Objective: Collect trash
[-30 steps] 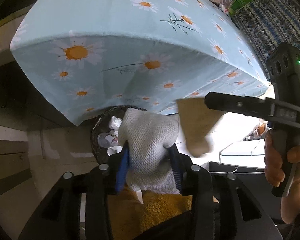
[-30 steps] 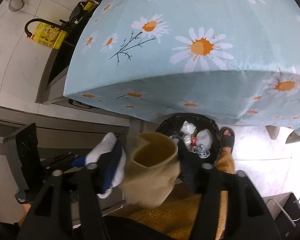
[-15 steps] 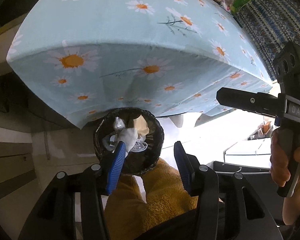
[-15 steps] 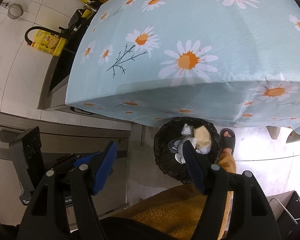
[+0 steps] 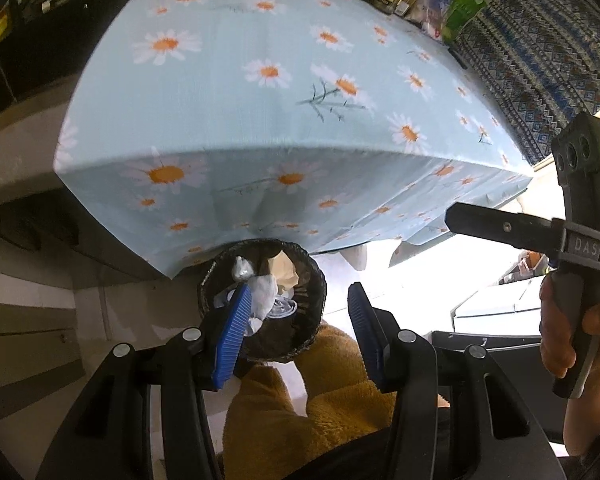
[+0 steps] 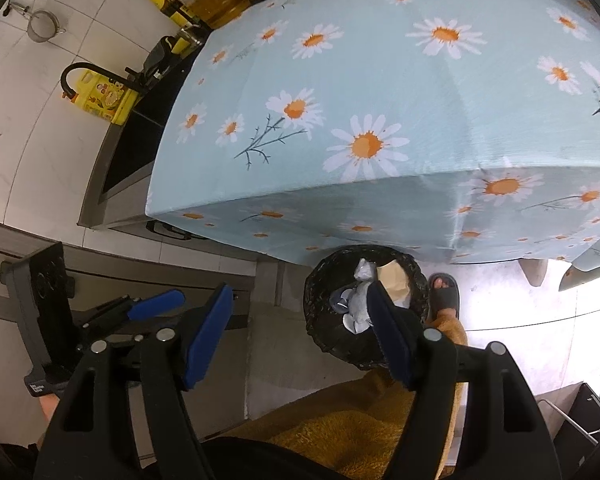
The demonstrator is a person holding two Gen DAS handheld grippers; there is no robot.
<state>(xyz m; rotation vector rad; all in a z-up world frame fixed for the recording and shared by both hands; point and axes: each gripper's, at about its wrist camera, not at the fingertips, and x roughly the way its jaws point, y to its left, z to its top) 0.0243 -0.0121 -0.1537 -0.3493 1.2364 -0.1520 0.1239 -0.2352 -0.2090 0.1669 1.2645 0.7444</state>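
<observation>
Above the black bin (image 5: 262,300) at the foot of the daisy-clothed table (image 5: 260,120), your left gripper (image 5: 298,320) hangs part open and empty, and your right gripper (image 6: 300,332) holds nothing while its jaws are opening. The trash now lies inside the bin: a white cloth wad (image 6: 356,304), a tan paper piece (image 6: 394,280) and a crumpled white scrap (image 5: 242,267). All 3 look light, soft and crushable, so you would pinch any such piece at a bunched fold, not a loose edge.
</observation>
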